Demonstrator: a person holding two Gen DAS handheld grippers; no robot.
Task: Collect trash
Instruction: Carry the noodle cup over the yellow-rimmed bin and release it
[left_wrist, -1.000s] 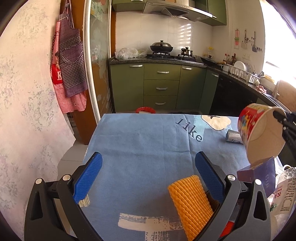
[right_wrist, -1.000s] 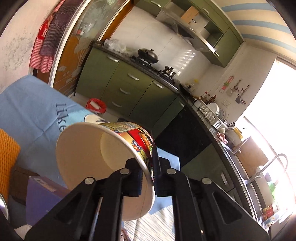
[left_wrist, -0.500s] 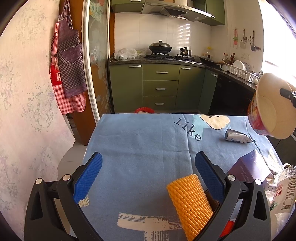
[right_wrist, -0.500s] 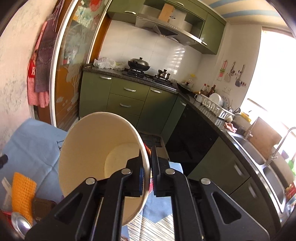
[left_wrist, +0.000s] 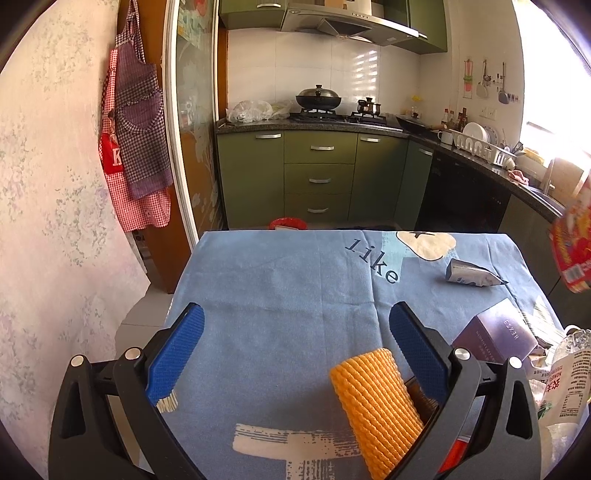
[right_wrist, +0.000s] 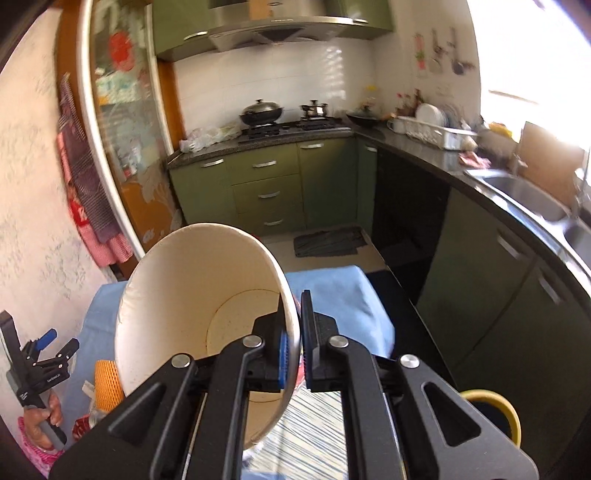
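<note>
My right gripper (right_wrist: 293, 328) is shut on the rim of an empty paper noodle cup (right_wrist: 192, 295), held in the air off the table's right side; its red printed side shows at the right edge of the left wrist view (left_wrist: 572, 251). My left gripper (left_wrist: 295, 343) is open and empty, low over the blue tablecloth (left_wrist: 277, 288). An orange foam net sleeve (left_wrist: 373, 406) lies by its right finger. A crumpled silver wrapper (left_wrist: 469, 277), a purple box (left_wrist: 498, 336) and a clear plastic bag (left_wrist: 565, 376) lie at the table's right.
A yellow-rimmed bin (right_wrist: 495, 413) stands on the floor at lower right of the right wrist view. Green kitchen cabinets (left_wrist: 317, 177) and a dark counter (right_wrist: 480, 181) lie beyond. A wallpapered wall (left_wrist: 55, 221) is to the left.
My right gripper has carried the cup up and off to the right, away from the table, turning toward the floor side. The left gripper has stayed in place.
</note>
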